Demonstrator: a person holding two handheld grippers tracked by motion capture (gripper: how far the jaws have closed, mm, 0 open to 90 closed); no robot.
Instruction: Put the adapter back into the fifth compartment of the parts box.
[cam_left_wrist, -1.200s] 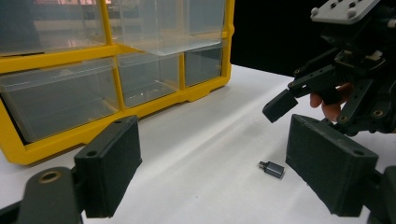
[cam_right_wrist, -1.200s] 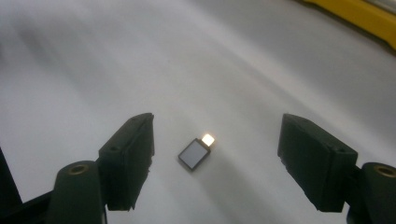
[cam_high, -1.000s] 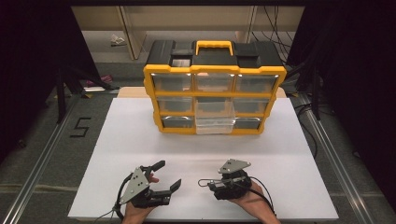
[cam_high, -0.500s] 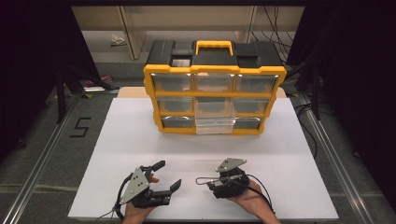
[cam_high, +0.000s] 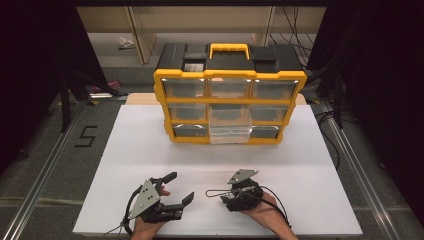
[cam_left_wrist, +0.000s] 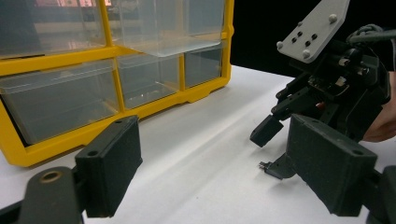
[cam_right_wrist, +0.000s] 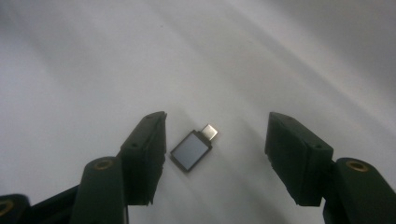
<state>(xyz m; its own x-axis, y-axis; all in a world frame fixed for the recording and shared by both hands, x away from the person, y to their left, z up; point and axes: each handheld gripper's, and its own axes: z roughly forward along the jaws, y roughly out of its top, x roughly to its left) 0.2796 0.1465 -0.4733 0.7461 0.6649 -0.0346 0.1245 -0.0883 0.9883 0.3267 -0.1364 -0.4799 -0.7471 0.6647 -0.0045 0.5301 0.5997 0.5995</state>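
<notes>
While both hands sit low in the high view, the right gripper at lower centre-right has its jaws spread wide around a tiny adapter, so nothing is pinched yet. Its own camera shows this best: the little plug lies flat on the white table, smack in the middle of the frame, with its square grey body pointing lower left and the short metal connector sticking out to the upper right. It sits between the two black jaws but closer to the left one, almost touching that tip, while the right jaw is well apart from it.

Over on the lower left of the high view, the left gripper is also wide open and holds nothing. Looking along it, the right gripper shows at the right side of the frame, tilted down at the table, with a small dark bit just under its tip that is probably the same adapter, too small to be sure.

Behind all that, upper middle of the high view, stands a yellow and black organizer box with clear drawers. One drawer in the bottom row, middle column, is pulled out toward the person; the others look shut. Box and grippers are well apart
</notes>
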